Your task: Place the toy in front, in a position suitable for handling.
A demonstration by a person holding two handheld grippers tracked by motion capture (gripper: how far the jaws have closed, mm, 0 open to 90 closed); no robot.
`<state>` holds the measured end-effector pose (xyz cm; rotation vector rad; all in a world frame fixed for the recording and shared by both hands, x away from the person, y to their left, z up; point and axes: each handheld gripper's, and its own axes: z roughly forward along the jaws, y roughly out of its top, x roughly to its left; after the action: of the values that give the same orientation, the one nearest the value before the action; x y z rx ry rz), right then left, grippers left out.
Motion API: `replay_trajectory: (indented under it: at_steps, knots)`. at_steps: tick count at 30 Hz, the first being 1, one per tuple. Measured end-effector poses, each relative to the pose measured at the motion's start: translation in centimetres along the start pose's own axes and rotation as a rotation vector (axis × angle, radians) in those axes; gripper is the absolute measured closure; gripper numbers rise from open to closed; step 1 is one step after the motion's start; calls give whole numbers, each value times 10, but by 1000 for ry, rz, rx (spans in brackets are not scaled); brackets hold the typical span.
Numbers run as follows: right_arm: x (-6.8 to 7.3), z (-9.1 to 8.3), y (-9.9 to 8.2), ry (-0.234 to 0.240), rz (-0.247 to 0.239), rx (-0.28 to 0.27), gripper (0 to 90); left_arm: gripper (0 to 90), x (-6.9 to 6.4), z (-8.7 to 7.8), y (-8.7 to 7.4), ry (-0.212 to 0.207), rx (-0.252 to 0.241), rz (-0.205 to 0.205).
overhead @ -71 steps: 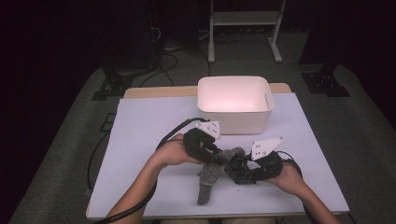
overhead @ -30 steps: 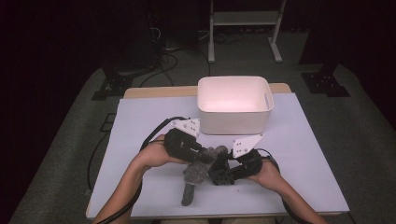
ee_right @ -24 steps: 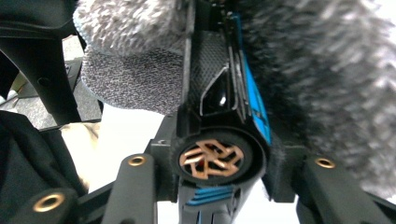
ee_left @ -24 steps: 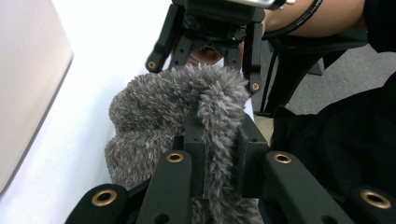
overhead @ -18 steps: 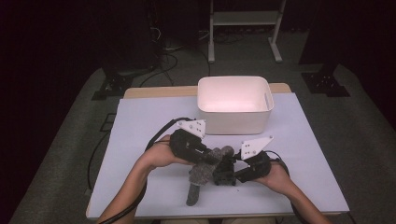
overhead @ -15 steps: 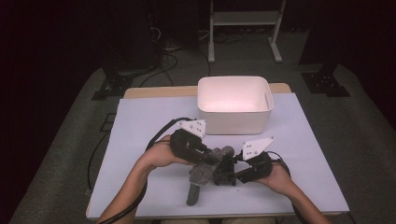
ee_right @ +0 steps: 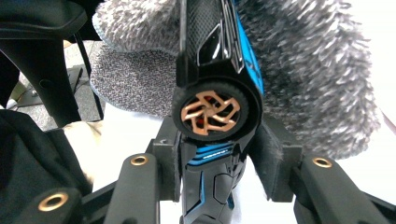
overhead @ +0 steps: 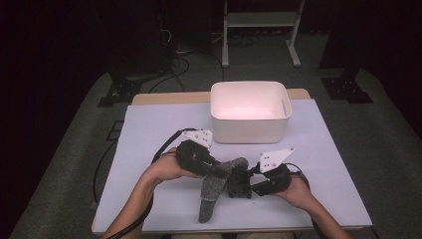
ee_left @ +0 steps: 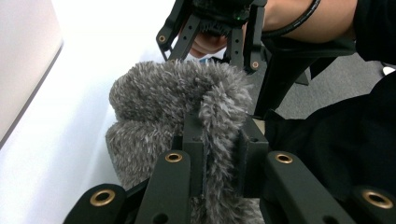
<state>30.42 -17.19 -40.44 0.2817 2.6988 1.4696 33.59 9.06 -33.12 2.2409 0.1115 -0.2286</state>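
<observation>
A grey fuzzy sock (overhead: 211,193) lies on the white table (overhead: 149,129) near its front edge, cuff end raised. My left gripper (overhead: 225,172) is shut on the cuff's edge; in the left gripper view the sock's pile (ee_left: 159,98) bulges beyond the left gripper (ee_left: 219,135). My right gripper (overhead: 245,183) is shut on a black toy car (overhead: 237,188) with blue trim. The right gripper view has the toy car (ee_right: 215,107), one copper-spoked wheel facing the camera, held in the right gripper (ee_right: 215,144) with its far end against the sock (ee_right: 303,70). Whether the car is inside the cuff is hidden.
A white plastic bin (overhead: 249,107) stands at the back middle of the table, nothing visible inside. Cables trail from both grippers across the table. Dark floor and a metal stand (overhead: 259,20) lie beyond the far edge.
Over the last seconds both hands shifted left with sock and car, then drifted slightly back to the right. In the last half second almost nothing moved.
</observation>
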Motion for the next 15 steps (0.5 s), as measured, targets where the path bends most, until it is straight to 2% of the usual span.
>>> replay_trajectory:
  at_steps: [3, 7, 11, 15]
  knots:
    - [0, 2, 0, 1, 4, -3, 555, 763, 1, -3, -2, 10, 25, 1]
    - [-1, 4, -1, 1, 3, 5, 555, 776, 3, -6, -2, 13, 30, 4]
    - [-1, 3, -1, 2, 1, 9, 555, 787, 2, -4, 7, 10, 36, 19]
    - [-1, 2, -2, 0, 3, 9, 555, 786, 0, 0, 20, -3, 29, 51]
